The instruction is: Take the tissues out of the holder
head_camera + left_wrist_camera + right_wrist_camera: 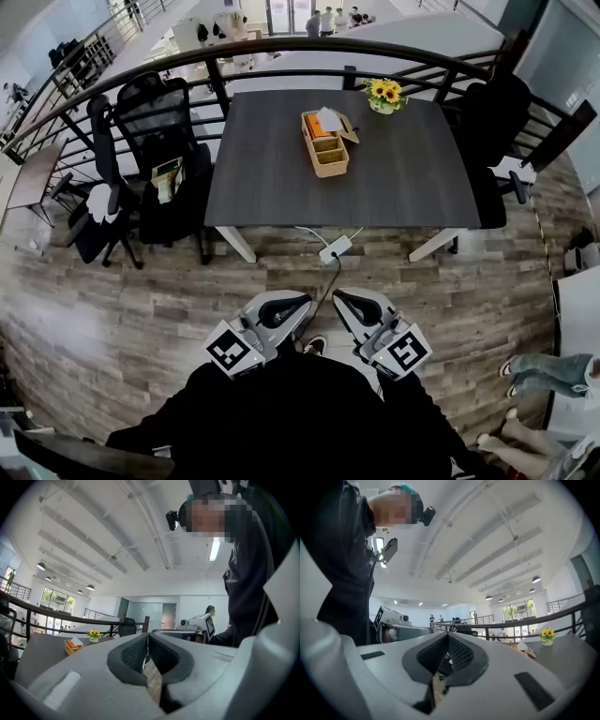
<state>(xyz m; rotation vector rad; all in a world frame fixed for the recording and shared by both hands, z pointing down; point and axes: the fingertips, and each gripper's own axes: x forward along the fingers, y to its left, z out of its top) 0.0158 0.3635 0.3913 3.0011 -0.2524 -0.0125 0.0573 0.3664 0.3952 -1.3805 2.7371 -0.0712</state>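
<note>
On left gripper (147, 638) and right gripper (447, 638), fingers meet empty, far from holder (328, 167)

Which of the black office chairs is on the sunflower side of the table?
The lone black chair at the table's right edge, beside the sunflowers; the two other chairs stand together off the left edge.

The table (403, 178) top is dark, matt and faintly grained. The holder (330, 170) looks like pale smooth wood, the tissues (328, 119) like white paper. The floor (141, 309) is weathered grey-brown wood plank. The left gripper (148, 637) and right gripper (448, 637) have matt grey plastic shells and black dimpled fingers (133, 654).
</note>
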